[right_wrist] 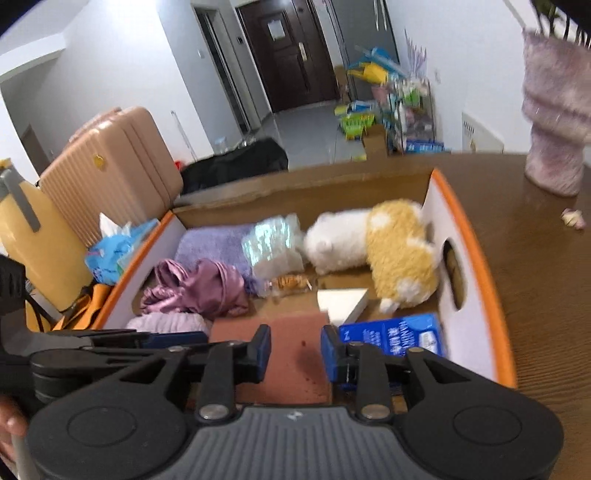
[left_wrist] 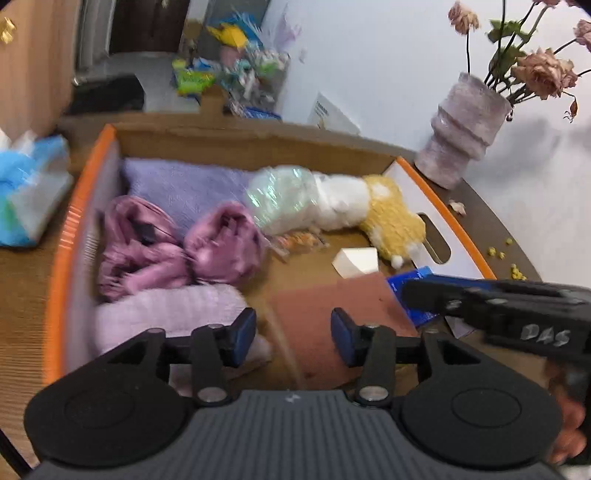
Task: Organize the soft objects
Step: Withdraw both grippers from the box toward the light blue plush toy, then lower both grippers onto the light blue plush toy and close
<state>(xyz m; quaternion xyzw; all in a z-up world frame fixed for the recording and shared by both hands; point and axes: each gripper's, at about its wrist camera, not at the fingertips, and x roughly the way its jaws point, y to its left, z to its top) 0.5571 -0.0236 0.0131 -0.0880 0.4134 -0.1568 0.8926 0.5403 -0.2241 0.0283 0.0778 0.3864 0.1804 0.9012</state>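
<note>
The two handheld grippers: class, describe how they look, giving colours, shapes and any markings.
Both are built alike. The left gripper has two blue pads on black jointed fingers, round black discs at either side and a grey ribbed body with a small white mark. The right gripper matches; from the left camera its black side shows white lettering, apparently "DAS". No cables or sleeves show.

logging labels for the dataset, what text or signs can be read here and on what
"DAS", handwritten in pale marker on the right tool's black arm, seen in the left wrist view.
Blue pack in the box: white print, too blurred to read.
White sheet against the wall: small print, too blurred to read.
Paper on the dark door: too small to read.
Nothing else is legible.
</note>
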